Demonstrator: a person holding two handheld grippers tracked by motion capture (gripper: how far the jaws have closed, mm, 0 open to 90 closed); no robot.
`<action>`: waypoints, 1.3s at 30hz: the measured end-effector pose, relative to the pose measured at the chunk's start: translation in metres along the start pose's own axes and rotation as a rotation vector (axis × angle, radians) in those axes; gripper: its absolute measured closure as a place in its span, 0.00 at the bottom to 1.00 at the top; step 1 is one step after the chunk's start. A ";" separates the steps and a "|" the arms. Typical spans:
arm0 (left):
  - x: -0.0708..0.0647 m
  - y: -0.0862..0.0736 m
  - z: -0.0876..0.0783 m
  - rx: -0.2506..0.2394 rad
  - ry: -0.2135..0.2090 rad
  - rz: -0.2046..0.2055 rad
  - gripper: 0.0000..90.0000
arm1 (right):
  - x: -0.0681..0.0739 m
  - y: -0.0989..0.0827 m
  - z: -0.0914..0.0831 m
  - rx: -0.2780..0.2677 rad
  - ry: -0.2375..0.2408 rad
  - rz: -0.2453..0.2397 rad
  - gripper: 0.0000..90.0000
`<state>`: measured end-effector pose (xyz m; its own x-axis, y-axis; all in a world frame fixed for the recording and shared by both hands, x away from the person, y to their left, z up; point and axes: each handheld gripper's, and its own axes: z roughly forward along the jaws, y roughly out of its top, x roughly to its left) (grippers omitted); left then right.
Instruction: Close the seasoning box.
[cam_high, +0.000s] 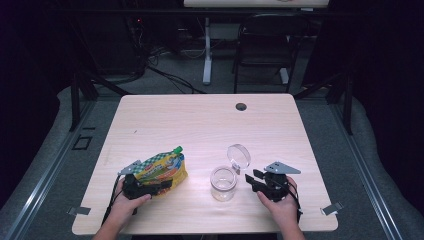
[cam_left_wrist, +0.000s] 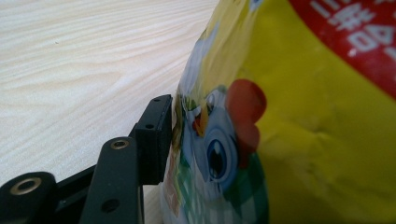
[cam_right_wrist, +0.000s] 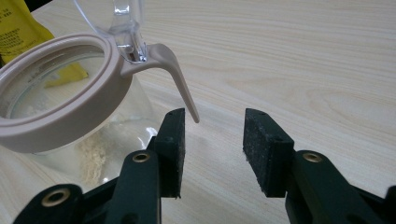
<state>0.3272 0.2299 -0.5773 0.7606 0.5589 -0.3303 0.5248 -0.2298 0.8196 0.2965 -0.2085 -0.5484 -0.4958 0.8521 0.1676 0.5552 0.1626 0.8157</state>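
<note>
One yellow bag (cam_high: 162, 169) is squeezed by the left gripper (cam_high: 150, 188); one jar (cam_high: 223, 183) sits beside the spread-apart, empty right gripper (cam_high: 254, 178).

both grippers are chunky black things. the left gripper (cam_high: 162, 186) and right gripper (cam_high: 255, 178) each carry a grey three-cornered plate on top and a thin black cable trailing back along the wrist. close up the jaws are matte black bars with brass-ringed pivot holes, small screw holes, and square rough rubbery pads (cam_right_wrist: 261, 149) at the tips. forearms look bare, no sleeves
</note>
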 end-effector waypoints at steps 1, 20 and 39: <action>0.000 -0.001 0.001 -0.009 0.005 0.000 0.56 | 0.000 0.000 0.000 0.000 0.000 -0.002 0.66; -0.003 0.001 0.001 -0.048 0.024 0.012 0.58 | 0.001 0.000 0.001 0.002 0.003 -0.002 0.66; -0.009 0.004 0.000 -0.048 0.104 0.040 0.70 | 0.000 0.000 0.000 0.001 0.001 -0.005 0.66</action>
<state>0.3221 0.2235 -0.5715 0.7357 0.6300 -0.2486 0.4738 -0.2165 0.8536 0.2963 -0.2082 -0.5481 -0.4986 0.8511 0.1641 0.5537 0.1671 0.8158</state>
